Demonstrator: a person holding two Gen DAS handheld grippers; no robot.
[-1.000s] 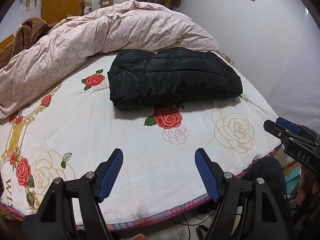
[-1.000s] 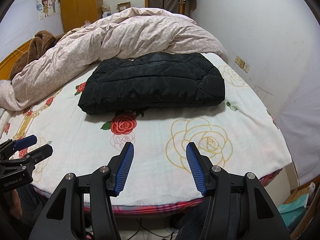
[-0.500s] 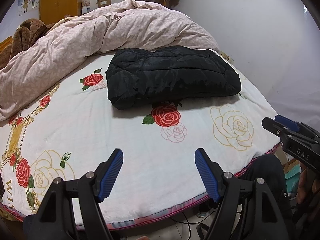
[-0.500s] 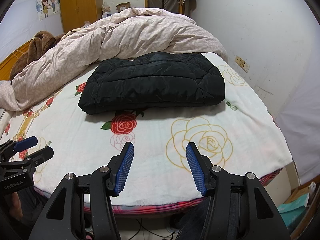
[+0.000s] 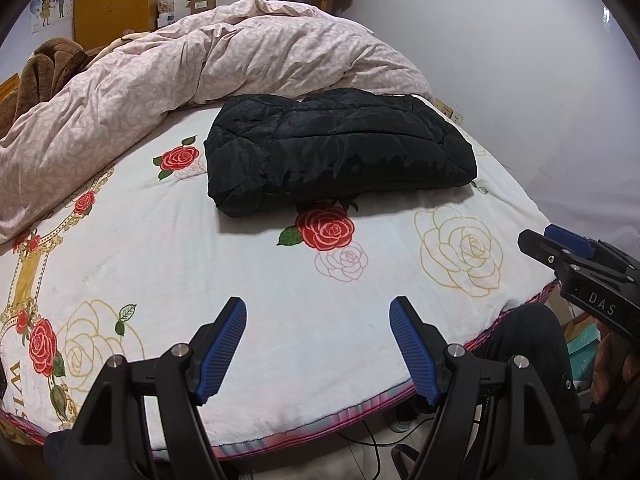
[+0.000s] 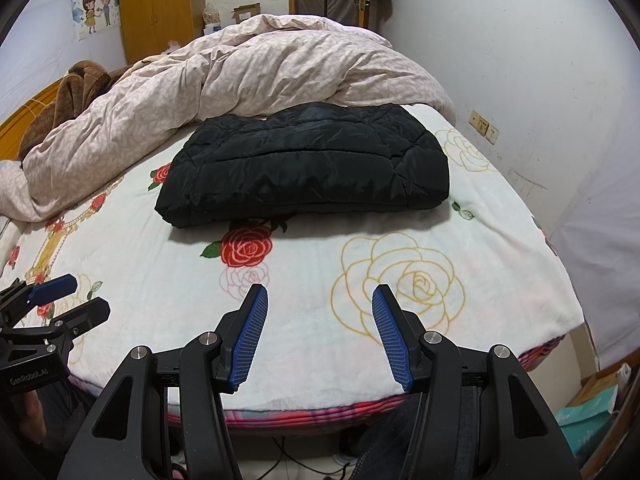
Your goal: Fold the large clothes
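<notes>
Black quilted puffer jacket (image 5: 340, 152) (image 6: 304, 168): folded into compact rectangular bundle, lying flat mid-bed on rose-print blanket (image 5: 280, 280), far edge touching or just beside pink duvet (image 5: 200, 72); sleeves apparently tucked inside.

The folded jacket (image 6: 304, 168) lies on the bed (image 6: 500, 280), before the duvet (image 6: 260, 76).

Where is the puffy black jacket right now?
In both wrist views the black jacket lies folded in the middle of the flowered bed sheet, just in front of the bunched pink quilt and behind the red rose print.
</notes>
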